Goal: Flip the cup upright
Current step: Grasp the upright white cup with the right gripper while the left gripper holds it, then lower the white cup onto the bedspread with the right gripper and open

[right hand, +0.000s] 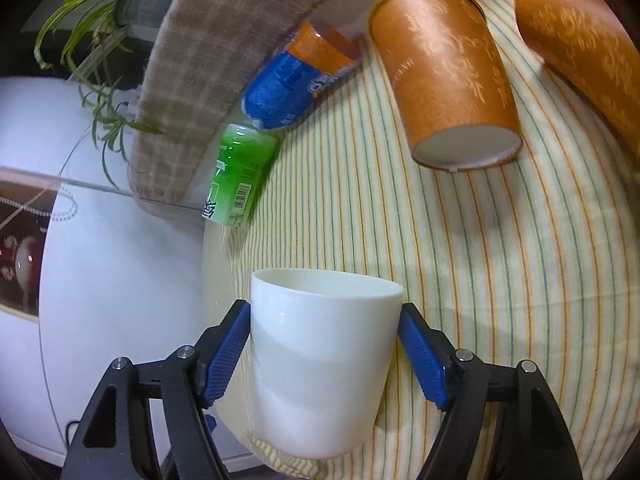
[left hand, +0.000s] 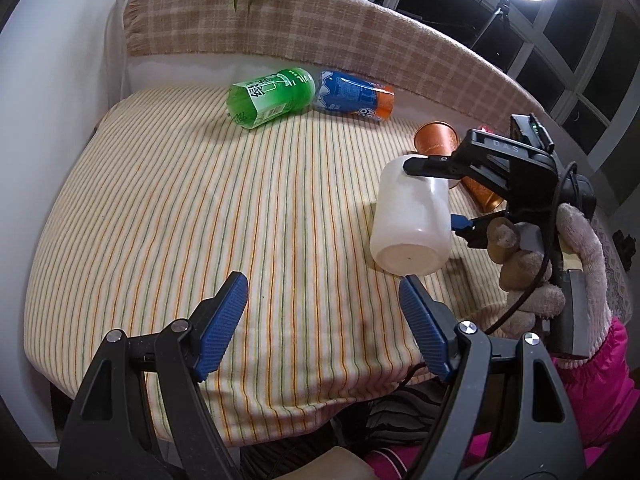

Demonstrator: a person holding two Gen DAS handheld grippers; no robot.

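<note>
R gripper [right hand: 325, 344] clamping plain white cup [right hand: 320, 364], tilted, base toward L cam; L gripper [left hand: 323, 320] gaping wide, holding nothing.

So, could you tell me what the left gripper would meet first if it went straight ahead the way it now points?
Most likely only the striped cloth: the open left gripper points across bare fabric. The white cup sits just right of that line, though depth is hard to judge.
</note>
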